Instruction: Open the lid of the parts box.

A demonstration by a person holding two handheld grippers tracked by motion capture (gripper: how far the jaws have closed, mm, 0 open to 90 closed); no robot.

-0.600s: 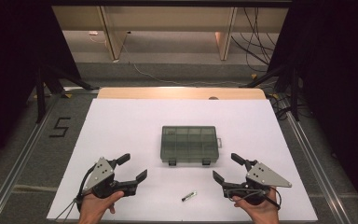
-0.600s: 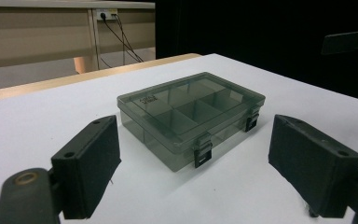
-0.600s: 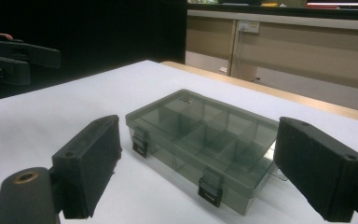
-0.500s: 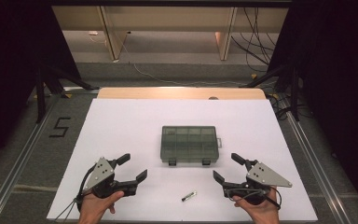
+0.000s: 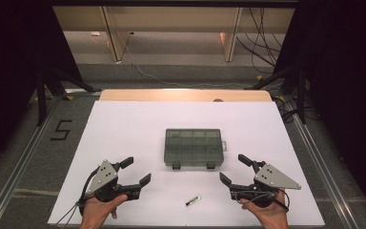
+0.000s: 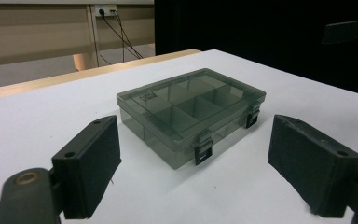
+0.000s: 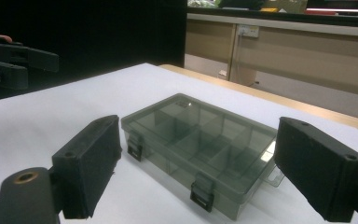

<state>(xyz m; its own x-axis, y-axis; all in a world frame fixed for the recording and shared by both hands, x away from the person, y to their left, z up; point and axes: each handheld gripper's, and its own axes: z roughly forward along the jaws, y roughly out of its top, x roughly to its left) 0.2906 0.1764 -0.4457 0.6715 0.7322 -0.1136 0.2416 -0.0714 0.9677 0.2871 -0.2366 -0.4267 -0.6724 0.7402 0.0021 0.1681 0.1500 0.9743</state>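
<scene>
A smoky grey see-through compartment box (image 5: 193, 147) lies shut in the middle of the white table (image 5: 124, 129), its two latches facing me. The box (image 6: 191, 112) sits ahead of my left gripper (image 6: 193, 179), whose jaws stand wide with nothing between them. In the right gripper view the box (image 7: 200, 144) lies a little ahead of my right gripper (image 7: 198, 182), likewise open and empty. From above, the left gripper (image 5: 136, 171) rests near the front left of the table and the right gripper (image 5: 233, 169) near the front right. A small dark pen-like stick (image 5: 193, 200) lies between them.
The table's wooden far edge (image 5: 186, 95) borders a floor with cables. A "5" mark (image 5: 60, 129) is on the floor at the left. Dark stands flank the table on both sides.
</scene>
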